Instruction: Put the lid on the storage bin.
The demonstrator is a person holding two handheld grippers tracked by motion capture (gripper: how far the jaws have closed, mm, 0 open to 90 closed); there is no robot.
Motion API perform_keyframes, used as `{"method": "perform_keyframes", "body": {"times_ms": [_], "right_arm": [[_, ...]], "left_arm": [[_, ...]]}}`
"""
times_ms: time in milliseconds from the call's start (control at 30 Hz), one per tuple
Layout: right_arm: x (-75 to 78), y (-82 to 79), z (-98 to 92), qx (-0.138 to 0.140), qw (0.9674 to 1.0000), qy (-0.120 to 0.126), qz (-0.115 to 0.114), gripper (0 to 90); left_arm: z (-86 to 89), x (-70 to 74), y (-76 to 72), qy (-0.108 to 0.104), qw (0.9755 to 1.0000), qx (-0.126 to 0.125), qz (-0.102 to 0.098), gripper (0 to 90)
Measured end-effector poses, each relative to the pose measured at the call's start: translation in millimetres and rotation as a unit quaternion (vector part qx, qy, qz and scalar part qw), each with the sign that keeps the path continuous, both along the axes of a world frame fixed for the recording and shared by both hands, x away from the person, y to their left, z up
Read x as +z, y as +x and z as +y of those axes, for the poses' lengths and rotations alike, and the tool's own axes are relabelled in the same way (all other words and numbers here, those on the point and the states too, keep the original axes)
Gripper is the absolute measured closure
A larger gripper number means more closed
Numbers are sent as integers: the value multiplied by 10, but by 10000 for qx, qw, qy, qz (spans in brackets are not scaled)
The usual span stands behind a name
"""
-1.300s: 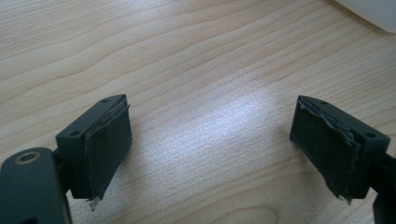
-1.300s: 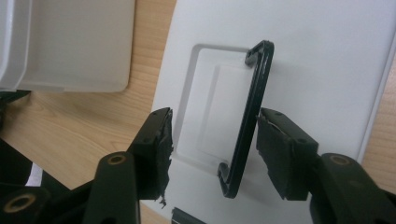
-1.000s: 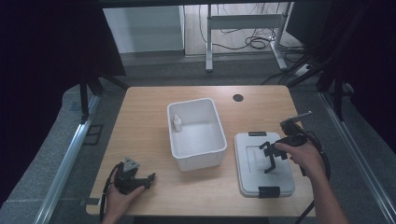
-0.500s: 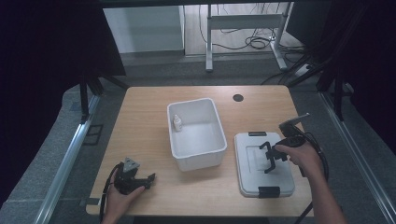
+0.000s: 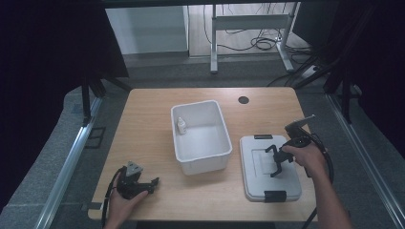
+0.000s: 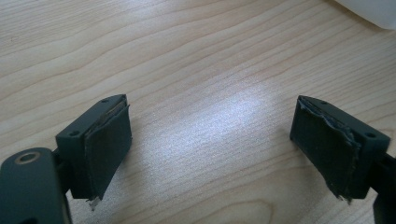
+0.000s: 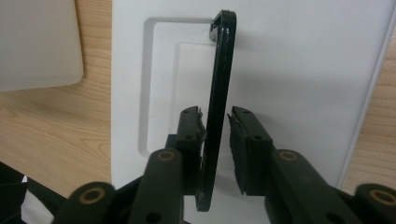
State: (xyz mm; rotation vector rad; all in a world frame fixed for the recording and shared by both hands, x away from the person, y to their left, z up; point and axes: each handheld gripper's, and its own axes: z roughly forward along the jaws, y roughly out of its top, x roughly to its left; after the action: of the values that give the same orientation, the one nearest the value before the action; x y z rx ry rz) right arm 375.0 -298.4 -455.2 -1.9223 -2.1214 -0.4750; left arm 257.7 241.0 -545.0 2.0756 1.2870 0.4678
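A grey-white lid [image 5: 255,177] lies flat on the table right of the white bin [image 5: 204,161]. Its black handle [image 7: 219,70] stands up between the jaws of my right gripper [image 5: 276,161], which reaches in from the right. In the right gripper view the gripper [image 7: 215,122] has just been closing. One pad touches the handle and a thin gap shows at the other. A small white bottle [image 5: 181,125] stands inside the bin. My left gripper [image 5: 152,183] rests open on the wood near the front left, and between its wide-apart jaws [image 6: 210,140] there is just bare table.
The wooden table [image 5: 148,119] has a round cable hole [image 5: 243,100] at the back. The bin's corner [image 6: 373,11] shows far off in the left gripper view, and the bin [image 7: 37,42] sits left of the lid [image 7: 289,70] in the right gripper view.
The right gripper's jaws have drawn in around the lid's handle. Both hands have stayed nearly where they were.
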Motion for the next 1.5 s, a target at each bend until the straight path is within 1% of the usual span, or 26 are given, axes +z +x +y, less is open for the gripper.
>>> {"method": "perform_keyframes", "body": {"times_ms": [133,200,400,500,600,633,800,933,1100,1200,1267,1500], "right_arm": [[-16,10,20,5,10000,20,42,813],[-23,14,30,-63,9999,61,79,828],[-24,14,17,-200,9997,75,130,840],[-26,7,6,-266,9994,184,117,839],[-24,0,-8,-289,9993,230,106,840],[-25,-2,-15,-324,9990,289,107,840],[-4,-12,-33,-362,9988,312,88,839],[62,-20,-38,-363,9987,351,44,838],[171,-35,-72,-323,9987,390,-87,838],[235,-39,-87,-378,9982,430,-159,837],[283,-42,-110,-364,9980,472,-217,837],[443,-42,-132,-375,9974,494,-379,837]], "left_arm": [[-1,0,-2,-2,10000,1,-1,125],[-1,0,-3,-3,10000,1,0,126],[-1,0,-7,-6,10000,0,0,126],[-1,0,-8,-5,10000,-2,1,126],[-2,0,-10,-2,10000,1,-1,126],[-2,0,-10,-3,10000,1,-3,126],[-2,0,-12,0,10000,-1,-1,126],[-3,0,-14,1,10000,1,-1,125],[-3,0,-13,0,10000,1,-1,125],[-3,0,-14,-3,10000,2,-2,125],[-3,0,-13,-3,10000,4,-2,126],[-4,1,-16,3,10000,4,0,126]]}}
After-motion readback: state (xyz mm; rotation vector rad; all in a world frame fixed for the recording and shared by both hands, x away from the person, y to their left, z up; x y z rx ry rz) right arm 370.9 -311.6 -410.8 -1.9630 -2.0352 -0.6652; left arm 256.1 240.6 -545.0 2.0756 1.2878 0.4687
